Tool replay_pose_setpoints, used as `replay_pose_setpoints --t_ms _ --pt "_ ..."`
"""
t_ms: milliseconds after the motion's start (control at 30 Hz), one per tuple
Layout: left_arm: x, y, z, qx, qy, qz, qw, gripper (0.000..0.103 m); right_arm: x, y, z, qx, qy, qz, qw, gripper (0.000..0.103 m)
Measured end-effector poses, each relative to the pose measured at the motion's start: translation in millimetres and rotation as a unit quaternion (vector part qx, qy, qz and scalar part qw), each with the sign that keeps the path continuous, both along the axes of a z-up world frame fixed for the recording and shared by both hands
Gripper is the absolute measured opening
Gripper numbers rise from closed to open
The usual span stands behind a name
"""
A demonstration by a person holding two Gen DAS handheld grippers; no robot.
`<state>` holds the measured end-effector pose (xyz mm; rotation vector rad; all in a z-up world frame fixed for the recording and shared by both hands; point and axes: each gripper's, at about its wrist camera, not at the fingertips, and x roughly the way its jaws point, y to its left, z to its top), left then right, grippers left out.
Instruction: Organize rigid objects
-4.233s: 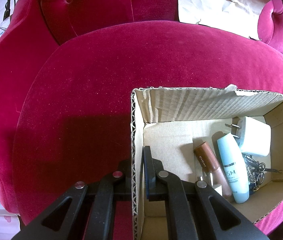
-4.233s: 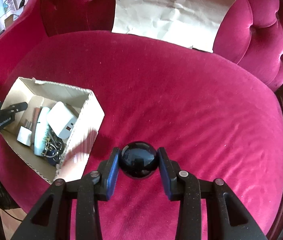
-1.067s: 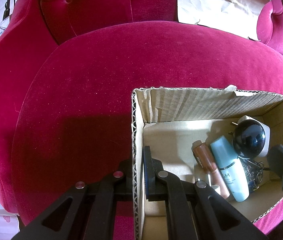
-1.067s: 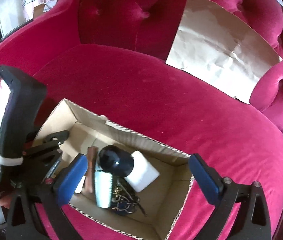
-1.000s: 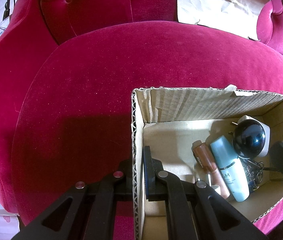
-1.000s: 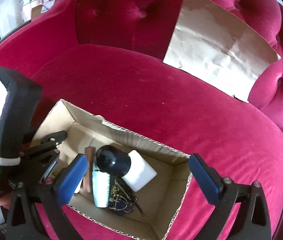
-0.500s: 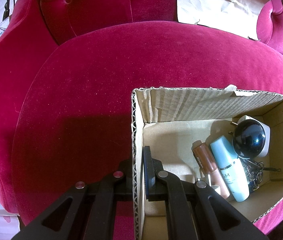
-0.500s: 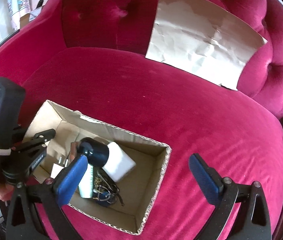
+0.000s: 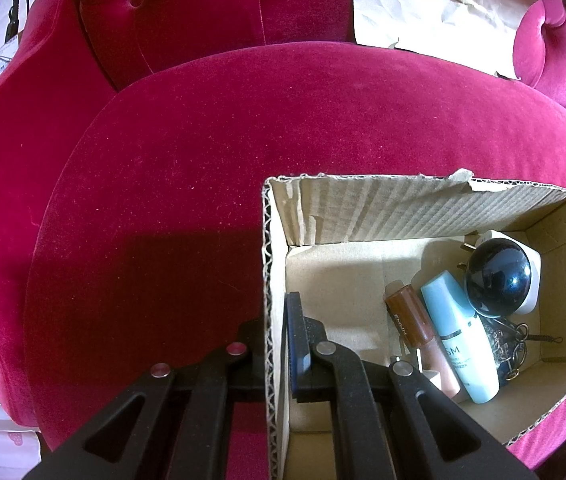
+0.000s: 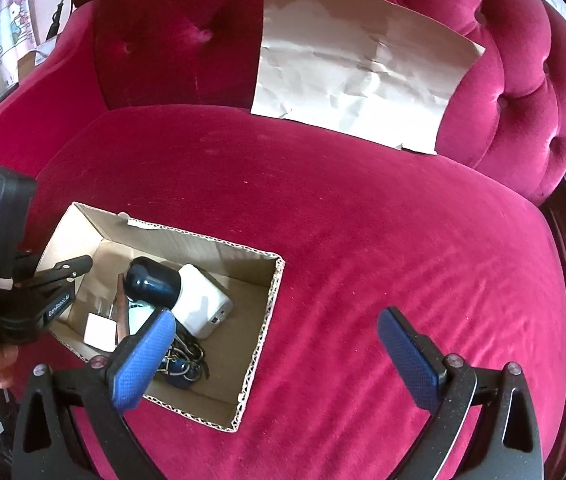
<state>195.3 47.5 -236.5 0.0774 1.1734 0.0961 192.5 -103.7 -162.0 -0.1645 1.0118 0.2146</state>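
Cardboard box (image 10: 267,300): on red sofa seat (image 10: 363,220), holding black ball (image 9: 499,276), white charger (image 10: 203,300), blue tube (image 9: 459,332), brown tube (image 9: 415,320), keys (image 10: 183,360). Left tool (image 9: 279,340): clamped on box wall. Right tool (image 10: 275,344): wide, empty. Step: deposit done. Next: seek remaining item.

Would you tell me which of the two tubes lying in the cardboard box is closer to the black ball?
The light blue tube: it lies right beside the black ball, while the brown tube lies on its far side.
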Motion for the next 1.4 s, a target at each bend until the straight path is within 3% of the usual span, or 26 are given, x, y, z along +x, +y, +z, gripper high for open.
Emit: replay_pose_setpoints --t_ms 400,467,500,533,667,700,867,1267,1400 --pt "-0.8 -5.8 4.8 0.016 0.008 -0.011 0.9998 0.010 -8.6 -5.5 4.8 0.013 -0.001 -0.011 1.000 0.103" --pt "-2.6 -7.1 10.4 0.028 -0.004 -0.015 0.9995 0.032 -11.4 -4.9 7.6 0.014 -0.002 -0.010 1.000 0.103" --pt "-4.7 -6.3 14.4 0.033 -0.009 -0.014 0.9993 0.060 -13.2 -4.5 9.5 0.014 -0.004 -0.010 1.000 0.103" --pt "-6.2 -4.8 16.5 0.033 -0.011 -0.010 0.9994 0.082 -15.1 -4.3 11.3 0.015 -0.006 -0.010 1.000 0.103" --pt "-15.5 1.3 26.4 0.017 -0.014 -0.002 0.9998 0.091 -23.1 -4.1 20.0 0.018 -0.013 -0.008 1.000 0.103" --pt "-17.0 1.7 27.3 0.013 -0.010 -0.003 0.9999 0.103 -25.8 -3.5 22.1 0.018 -0.014 -0.007 1.000 0.103" --pt "-29.0 -6.0 33.9 -0.010 0.000 -0.029 0.9995 0.103 -36.9 -2.0 28.7 0.019 -0.015 -0.011 1.000 0.103" --pt "-75.4 -18.7 88.2 -0.011 -0.036 -0.038 0.9986 0.103 -65.3 -0.4 51.4 0.022 -0.008 -0.037 0.999 0.103" --pt "-94.6 -22.5 103.7 0.005 -0.045 -0.050 0.9978 0.103 -75.8 -1.5 62.7 0.028 -0.009 -0.047 0.998 0.103"
